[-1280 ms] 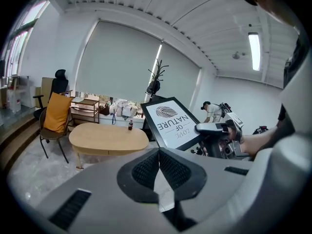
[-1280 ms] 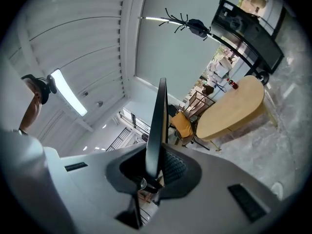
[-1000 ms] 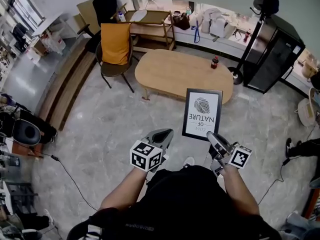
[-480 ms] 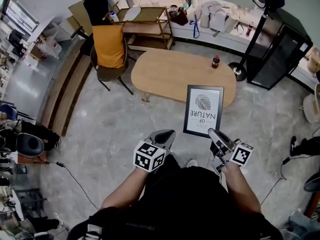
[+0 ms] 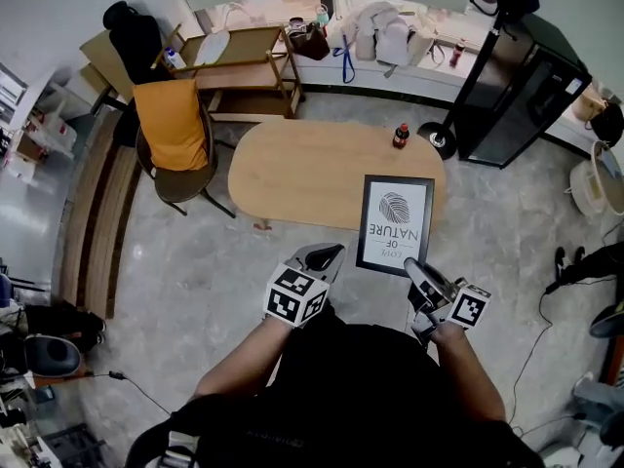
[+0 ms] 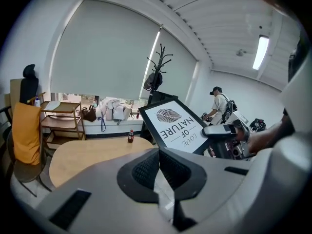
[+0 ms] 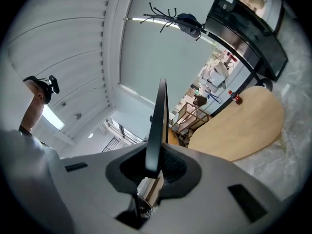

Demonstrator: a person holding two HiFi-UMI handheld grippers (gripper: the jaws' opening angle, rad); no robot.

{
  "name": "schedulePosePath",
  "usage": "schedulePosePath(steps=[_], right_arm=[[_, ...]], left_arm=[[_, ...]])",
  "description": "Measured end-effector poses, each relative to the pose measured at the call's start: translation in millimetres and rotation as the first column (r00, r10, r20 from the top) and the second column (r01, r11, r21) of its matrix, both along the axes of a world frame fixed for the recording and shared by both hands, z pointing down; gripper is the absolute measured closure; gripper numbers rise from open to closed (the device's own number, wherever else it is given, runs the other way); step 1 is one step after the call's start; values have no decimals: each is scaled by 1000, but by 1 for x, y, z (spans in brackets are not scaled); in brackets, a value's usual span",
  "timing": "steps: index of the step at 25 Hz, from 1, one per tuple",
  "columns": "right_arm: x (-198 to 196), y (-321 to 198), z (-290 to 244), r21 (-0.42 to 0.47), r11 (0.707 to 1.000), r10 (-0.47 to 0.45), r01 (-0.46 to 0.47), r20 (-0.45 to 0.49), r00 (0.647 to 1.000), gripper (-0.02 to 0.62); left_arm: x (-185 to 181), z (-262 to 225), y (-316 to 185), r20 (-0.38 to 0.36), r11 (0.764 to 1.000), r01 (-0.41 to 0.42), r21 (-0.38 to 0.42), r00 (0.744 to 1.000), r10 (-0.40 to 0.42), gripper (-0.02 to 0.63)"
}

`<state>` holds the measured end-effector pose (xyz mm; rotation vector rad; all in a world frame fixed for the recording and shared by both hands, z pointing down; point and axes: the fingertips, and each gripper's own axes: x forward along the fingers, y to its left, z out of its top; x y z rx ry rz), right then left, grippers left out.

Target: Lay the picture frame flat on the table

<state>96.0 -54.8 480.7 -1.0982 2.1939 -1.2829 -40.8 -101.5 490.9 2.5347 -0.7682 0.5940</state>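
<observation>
The picture frame is black with a white print of a leaf and the words "LOVE OF NATURE". My right gripper is shut on its lower edge and holds it up in the air, over the near right end of the oval wooden table. In the right gripper view the frame stands edge-on between the pads. My left gripper hangs free to the left of the frame, shut with nothing in it. The left gripper view shows the frame tilted and the right gripper at its lower edge.
A small dark bottle stands at the table's far right edge. A chair with an orange cover sits at the table's left end. Behind it is a wooden trolley. A coat stand and a black cabinet are at the right.
The room has shifted in the head view, and the table's right end now lies closer under the frame. The right gripper's hold on the frame is unchanged, and the left gripper stays shut.
</observation>
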Motion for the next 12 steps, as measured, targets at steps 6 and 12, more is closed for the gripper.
schedulePosePath(steps=[6, 12], right_arm=[[-25, -64, -4, -20, 994, 110, -110, -22, 994, 558], [-37, -104, 13, -58, 982, 178, -181, -57, 982, 557]], left_arm=[[-20, -7, -90, -5, 993, -122, 7, 993, 122, 601], [-35, 5, -133, 16, 980, -200, 7, 980, 200, 601]])
